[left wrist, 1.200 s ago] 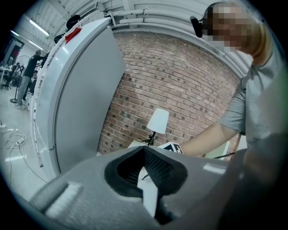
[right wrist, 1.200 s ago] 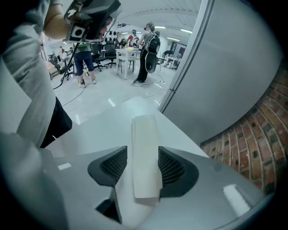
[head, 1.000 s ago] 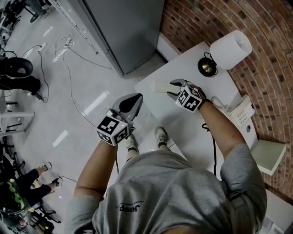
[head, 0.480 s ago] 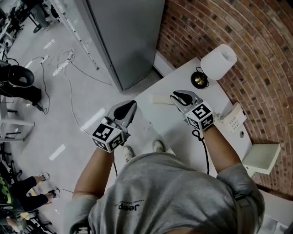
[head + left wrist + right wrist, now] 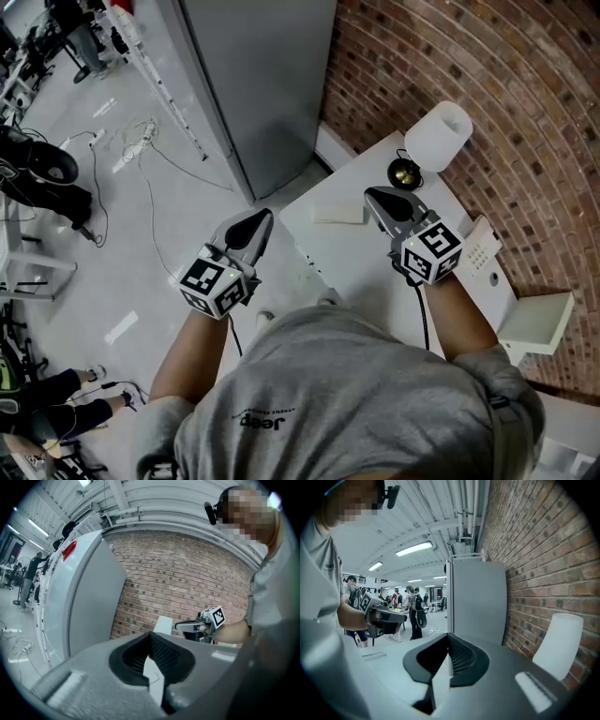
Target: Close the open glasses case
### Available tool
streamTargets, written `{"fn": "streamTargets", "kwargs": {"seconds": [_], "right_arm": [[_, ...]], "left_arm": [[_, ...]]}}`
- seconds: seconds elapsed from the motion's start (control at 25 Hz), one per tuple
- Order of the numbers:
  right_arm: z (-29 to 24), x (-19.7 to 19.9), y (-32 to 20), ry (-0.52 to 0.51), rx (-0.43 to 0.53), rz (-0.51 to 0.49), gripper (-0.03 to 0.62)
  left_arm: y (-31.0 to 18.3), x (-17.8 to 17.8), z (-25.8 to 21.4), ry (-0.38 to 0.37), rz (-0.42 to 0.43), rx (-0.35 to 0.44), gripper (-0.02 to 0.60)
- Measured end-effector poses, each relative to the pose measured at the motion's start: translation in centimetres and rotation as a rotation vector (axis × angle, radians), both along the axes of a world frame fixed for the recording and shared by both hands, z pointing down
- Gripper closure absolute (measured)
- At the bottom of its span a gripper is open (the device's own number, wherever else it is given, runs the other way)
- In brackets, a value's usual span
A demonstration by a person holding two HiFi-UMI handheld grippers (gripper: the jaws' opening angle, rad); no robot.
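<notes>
Cream, flat glasses case (image 5: 337, 214) looks shut on the white desk (image 5: 349, 261), at nine o'clock from the right claw (image 5: 375, 196). Right and left claw (image 5: 263, 217) are pinched together, empty. Pull away without bumping it.

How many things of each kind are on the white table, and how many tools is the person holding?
Lamp: 1
Glasses case: 1
Telephone: 1
Tools: 2, left tool and right tool
Total: 5

Right gripper (image 5: 374, 195) — higher (jaws together)
</notes>
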State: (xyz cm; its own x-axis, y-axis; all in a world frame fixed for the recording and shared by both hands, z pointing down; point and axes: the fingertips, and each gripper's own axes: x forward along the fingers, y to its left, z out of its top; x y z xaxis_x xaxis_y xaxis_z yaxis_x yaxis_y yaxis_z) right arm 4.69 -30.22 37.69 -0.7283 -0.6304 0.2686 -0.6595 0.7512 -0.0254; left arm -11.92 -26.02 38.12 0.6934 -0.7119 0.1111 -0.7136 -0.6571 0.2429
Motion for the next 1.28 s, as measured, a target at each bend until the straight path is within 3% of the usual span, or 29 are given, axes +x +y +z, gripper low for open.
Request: {"fn": "streamTargets", "kwargs": {"seconds": [0.36, 1.28], "right_arm": [[-4.3, -0.7, 1.7, -0.111, 0.029, -0.003, 0.585], [-4.7, -0.3, 1.5, -0.111, 0.049, 0.01, 0.586]], "left_arm": [[1.1, -1.2, -3.7, 0.009, -0.017, 0.054, 0.584], [2.1, -1.7, -4.6, 0.003, -0.046, 0.062, 0.584]]}}
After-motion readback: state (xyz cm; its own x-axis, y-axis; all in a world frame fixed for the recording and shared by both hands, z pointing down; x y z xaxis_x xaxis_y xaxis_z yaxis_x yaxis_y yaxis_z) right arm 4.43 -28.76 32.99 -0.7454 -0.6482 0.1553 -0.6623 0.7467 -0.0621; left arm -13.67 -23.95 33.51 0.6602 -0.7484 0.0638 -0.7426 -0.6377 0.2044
